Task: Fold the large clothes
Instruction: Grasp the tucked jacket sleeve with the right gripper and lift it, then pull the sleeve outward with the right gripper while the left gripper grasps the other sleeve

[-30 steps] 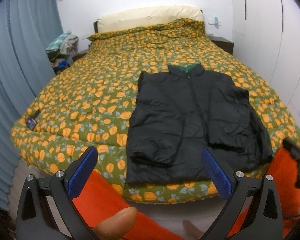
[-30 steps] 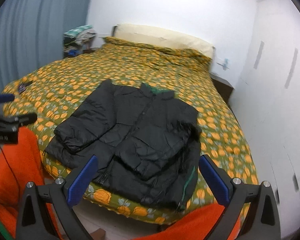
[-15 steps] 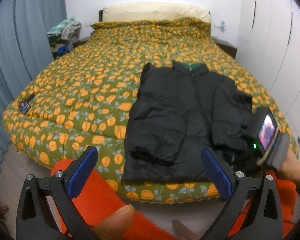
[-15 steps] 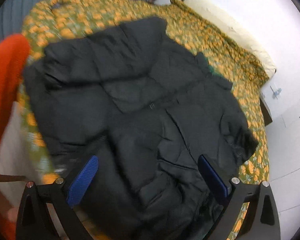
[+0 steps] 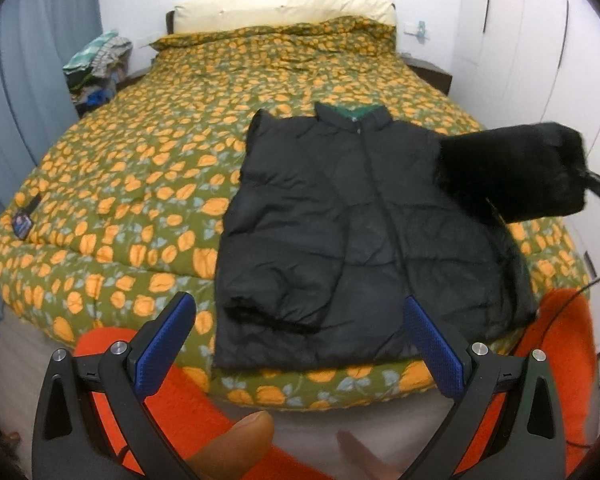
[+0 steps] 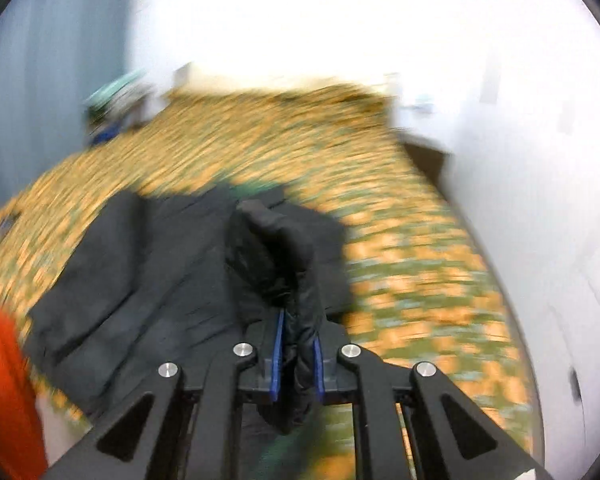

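Two claws are working: my right claw (image 6: 296, 354) has just been closing and is clamping the black jacket's (image 5: 340, 220) sleeve (image 6: 276, 256) above the bed (image 5: 140, 184); my left claw (image 5: 300, 344) is hanging apart.

Right gripper (image 6: 296, 356) clamped, left gripper (image 5: 300, 340) agape

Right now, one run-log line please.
right gripper: shut on jacket sleeve, lifted | left gripper: open, empty | jacket: flat on bed
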Demonstrator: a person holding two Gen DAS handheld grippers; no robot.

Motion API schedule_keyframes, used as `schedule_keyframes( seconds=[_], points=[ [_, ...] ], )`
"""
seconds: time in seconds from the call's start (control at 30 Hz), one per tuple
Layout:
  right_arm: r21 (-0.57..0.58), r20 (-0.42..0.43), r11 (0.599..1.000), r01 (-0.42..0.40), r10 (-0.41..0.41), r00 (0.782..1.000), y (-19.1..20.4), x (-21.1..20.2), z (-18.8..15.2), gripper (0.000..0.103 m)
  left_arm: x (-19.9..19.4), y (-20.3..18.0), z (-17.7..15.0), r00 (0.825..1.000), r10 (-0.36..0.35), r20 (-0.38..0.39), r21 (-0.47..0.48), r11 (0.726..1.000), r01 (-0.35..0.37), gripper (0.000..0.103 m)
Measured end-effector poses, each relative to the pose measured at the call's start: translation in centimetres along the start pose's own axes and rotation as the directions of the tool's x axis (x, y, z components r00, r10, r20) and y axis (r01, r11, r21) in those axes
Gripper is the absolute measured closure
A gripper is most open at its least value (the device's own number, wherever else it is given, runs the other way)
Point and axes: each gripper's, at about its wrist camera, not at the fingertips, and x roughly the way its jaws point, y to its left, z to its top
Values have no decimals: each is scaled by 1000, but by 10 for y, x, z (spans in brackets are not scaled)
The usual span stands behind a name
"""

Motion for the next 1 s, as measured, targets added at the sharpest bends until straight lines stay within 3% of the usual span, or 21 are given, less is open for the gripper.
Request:
schedule_keyframes(
  seconds=[0.13,0.2,0.3,0.4,0.5,0.77,0.93,1.0],
  points=[
    [166,-16,972,165,-164,986,-103,2,-1,91,4,-1,8,1000,7,-1,-3,1000,-7,0],
    [230,-57,941,250,-243,968,-151,10,-13,91,6,-1,9,1000,16,-7,-7,1000,-16,0],
    [319,-140,889,330,-300,944,-209,28,-34,91,8,-1,11,999,28,-17,-10,1000,-29,0],
    [391,-243,817,423,-352,904,-264,47,-66,91,10,0,12,998,53,-25,-4,999,-53,0],
    [434,-334,771,466,-342,878,-303,66,-95,91,12,1,14,997,69,-31,-3,998,-69,0],
    [412,-477,748,520,-309,823,-323,112,-138,91,18,2,17,995,94,-42,6,996,-94,0],
    [406,-510,747,526,-293,809,-324,127,-151,91,29,11,13,992,110,-65,-7,994,-111,0],
    [421,-504,745,517,-282,816,-325,127,-152,88,37,21,11,990,117,-80,-22,993,-119,0]
  ],
)
